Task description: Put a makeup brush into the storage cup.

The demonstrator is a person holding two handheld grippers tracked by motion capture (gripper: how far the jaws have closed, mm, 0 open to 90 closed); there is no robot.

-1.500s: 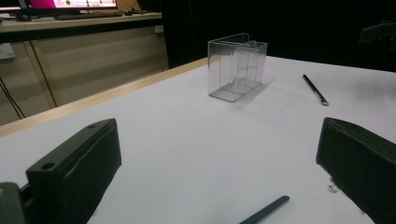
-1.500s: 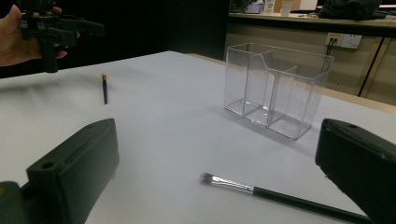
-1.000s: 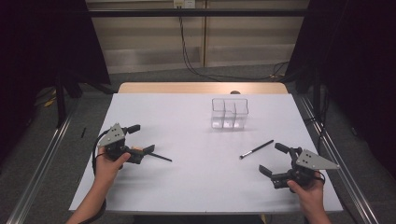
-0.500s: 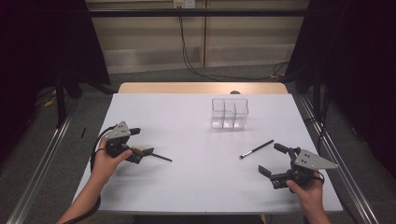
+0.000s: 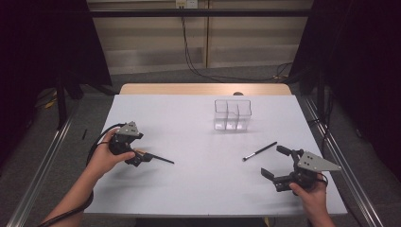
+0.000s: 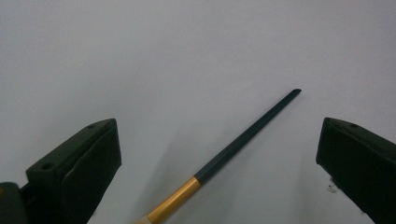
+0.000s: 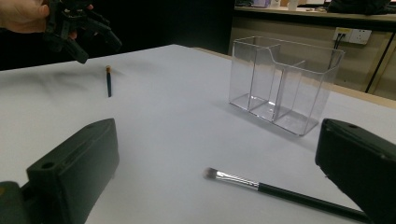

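Brush handle, dark with a gold band, lies flat on the table at the near left, and my left tongs now straddle it: in the left gripper view the gold-banded brush runs slantwise up the gap between the two jaws, which stand wide apart and touch nothing. A second ago those tongs sat a little nearer to me, beside the brush; since then my left hand has pushed forward and tipped them down over its gold end, as the high view shows with the left tongs over the brush. I judge that as the approach finished and the closing not yet begun.

My right tongs have not moved in that time. They rest at the near right, jaws spread and empty, facing the second brush, which lies just ahead of them with its pale bristles pointing left in the right gripper view.

Farther off, right of centre, stands the clear organizer, upright, its compartments bare as far as I can see. My guess is that both brushes are meant for it, and the left one comes first.
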